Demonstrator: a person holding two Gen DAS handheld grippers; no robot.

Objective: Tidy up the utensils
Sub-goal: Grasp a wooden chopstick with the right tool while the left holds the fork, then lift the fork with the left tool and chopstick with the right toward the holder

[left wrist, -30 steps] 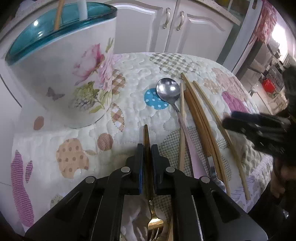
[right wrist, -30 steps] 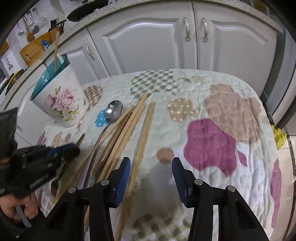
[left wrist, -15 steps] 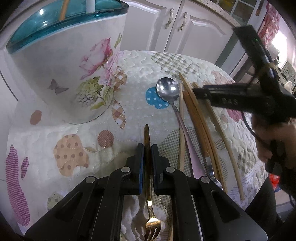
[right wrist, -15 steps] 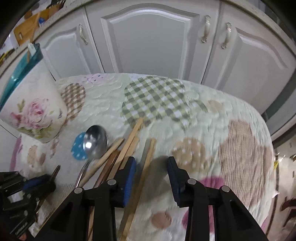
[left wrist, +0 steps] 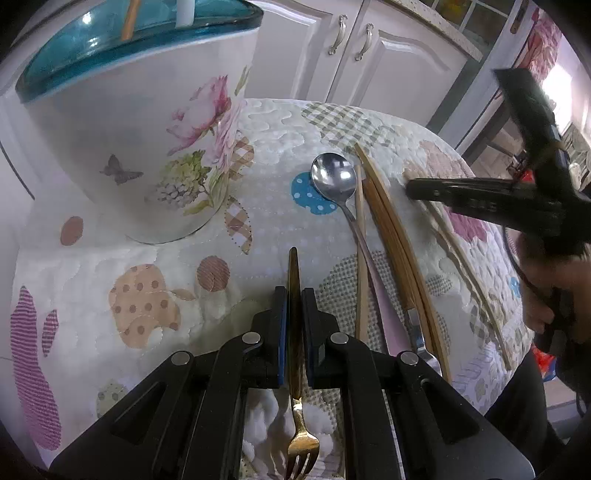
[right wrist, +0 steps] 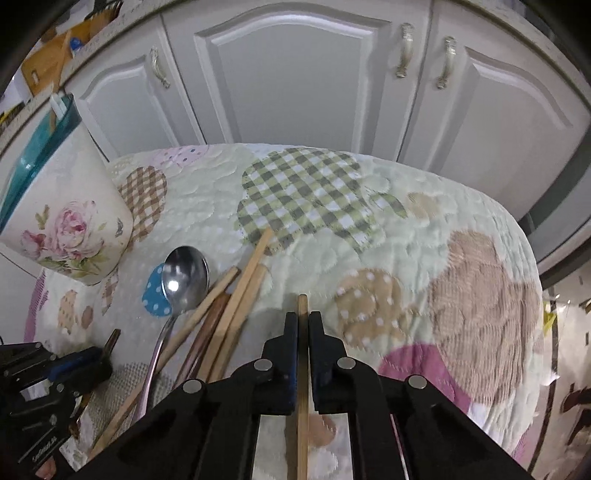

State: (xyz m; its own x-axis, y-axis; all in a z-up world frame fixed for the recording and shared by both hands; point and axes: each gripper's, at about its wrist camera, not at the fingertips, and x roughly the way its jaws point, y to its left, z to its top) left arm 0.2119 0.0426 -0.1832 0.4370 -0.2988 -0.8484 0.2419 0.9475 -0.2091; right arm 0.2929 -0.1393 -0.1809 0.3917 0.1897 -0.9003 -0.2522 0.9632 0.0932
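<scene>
My left gripper [left wrist: 294, 295] is shut on a gold fork [left wrist: 294, 273], handle pointing forward and tines toward me, over the quilted cloth. My right gripper [right wrist: 303, 319] is shut on a single wooden chopstick [right wrist: 302, 391] that lies along the cloth. A floral holder with a teal rim [left wrist: 147, 122] stands at the left and shows in the right wrist view [right wrist: 62, 221] too. A steel spoon [left wrist: 332, 177] and several wooden chopsticks [left wrist: 391, 229] lie between the grippers, and they show in the right wrist view as spoon [right wrist: 184, 277] and chopsticks [right wrist: 229, 314].
The quilted patchwork cloth [right wrist: 388, 229] covers a small rounded table. White cabinet doors [right wrist: 295, 81] stand close behind it. The holder has a wooden stick [left wrist: 130, 18] and a white item in it. A table knife [left wrist: 419, 332] lies among the chopsticks.
My right gripper has moved in over the table and closed on the rightmost chopstick; it was open before. My left gripper has stayed shut on the fork, edging closer to the holder.
</scene>
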